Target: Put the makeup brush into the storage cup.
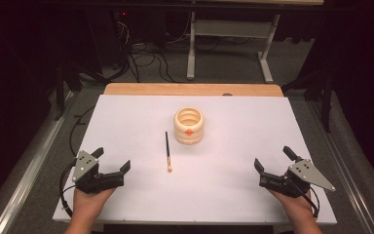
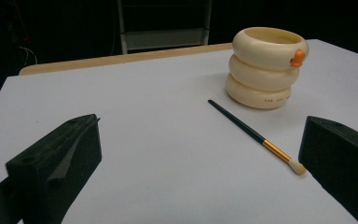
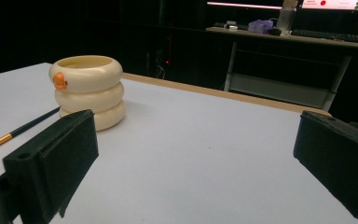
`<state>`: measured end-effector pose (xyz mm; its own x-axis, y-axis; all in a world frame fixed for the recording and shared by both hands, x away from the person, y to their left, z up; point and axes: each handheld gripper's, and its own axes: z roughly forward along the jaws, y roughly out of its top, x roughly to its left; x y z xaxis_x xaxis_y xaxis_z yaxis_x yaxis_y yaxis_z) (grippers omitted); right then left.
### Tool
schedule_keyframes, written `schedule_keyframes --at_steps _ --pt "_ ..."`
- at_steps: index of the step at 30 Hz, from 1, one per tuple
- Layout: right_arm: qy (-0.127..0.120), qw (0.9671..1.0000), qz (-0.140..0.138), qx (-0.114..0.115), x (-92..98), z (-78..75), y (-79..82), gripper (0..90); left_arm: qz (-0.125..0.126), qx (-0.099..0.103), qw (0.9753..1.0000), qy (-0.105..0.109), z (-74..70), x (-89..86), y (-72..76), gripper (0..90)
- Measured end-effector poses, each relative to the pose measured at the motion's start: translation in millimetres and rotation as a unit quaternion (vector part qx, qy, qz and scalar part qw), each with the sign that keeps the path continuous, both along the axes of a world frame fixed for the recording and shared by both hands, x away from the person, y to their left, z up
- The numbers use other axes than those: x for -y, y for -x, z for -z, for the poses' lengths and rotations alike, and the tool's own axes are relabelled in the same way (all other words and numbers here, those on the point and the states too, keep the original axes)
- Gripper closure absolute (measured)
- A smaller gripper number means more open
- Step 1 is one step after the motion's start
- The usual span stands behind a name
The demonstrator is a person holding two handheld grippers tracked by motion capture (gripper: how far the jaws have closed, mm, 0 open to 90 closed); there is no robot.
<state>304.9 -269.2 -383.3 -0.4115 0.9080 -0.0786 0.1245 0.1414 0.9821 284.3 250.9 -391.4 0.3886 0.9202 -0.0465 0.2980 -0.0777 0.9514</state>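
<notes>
Your left gripper (image 1: 112, 160) sits at the lower left of the high view, low over the white desk (image 1: 233, 165), with its jaws spread wide and nothing between them. Your right gripper (image 1: 273, 159) mirrors it at the lower right of that frame, jaws equally wide apart and holding nothing. Both of your hands come in from the bottom edge, each wrapped around its gripper's body, and both grippers lie well apart from the things in the middle.

The paintbrush (image 1: 167, 150) lies flat on the desk just left of centre in the high view, running nearly straight up and down the frame, its pale bristle tip toward the bottom and its dark handle pointing up. It is nearer your left gripper than your right. In the left gripper view the paintbrush (image 2: 254, 135) runs diagonally from centre to lower right, with a gold ferrule before the bristles, which end just beside the right-hand jaw in the frame.

The cream holder (image 1: 189, 126), shaped like three stacked rings with a small orange knob on its side, stands upright just right of the brush's handle end, near it but not touching. In the right gripper view the holder (image 3: 89, 91) stands at the upper left, with the brush's gold ferrule at the left edge.
</notes>
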Motion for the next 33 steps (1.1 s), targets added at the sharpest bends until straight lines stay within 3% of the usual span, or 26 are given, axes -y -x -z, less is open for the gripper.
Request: schedule_keyframes --at_steps 10,33 --pt "-0.001 1.0 0.007 0.0 1.0 1.8 -1.0 1.2 0.003 0.011 0.9999 -0.005 -2.3 2.2 1.9 0.1" --pt "0.001 0.9999 0.011 0.0 1.3 5.1 -2.8 1.2 0.008 0.012 0.9997 -0.02 -0.5 4.9 1.0 0.6"
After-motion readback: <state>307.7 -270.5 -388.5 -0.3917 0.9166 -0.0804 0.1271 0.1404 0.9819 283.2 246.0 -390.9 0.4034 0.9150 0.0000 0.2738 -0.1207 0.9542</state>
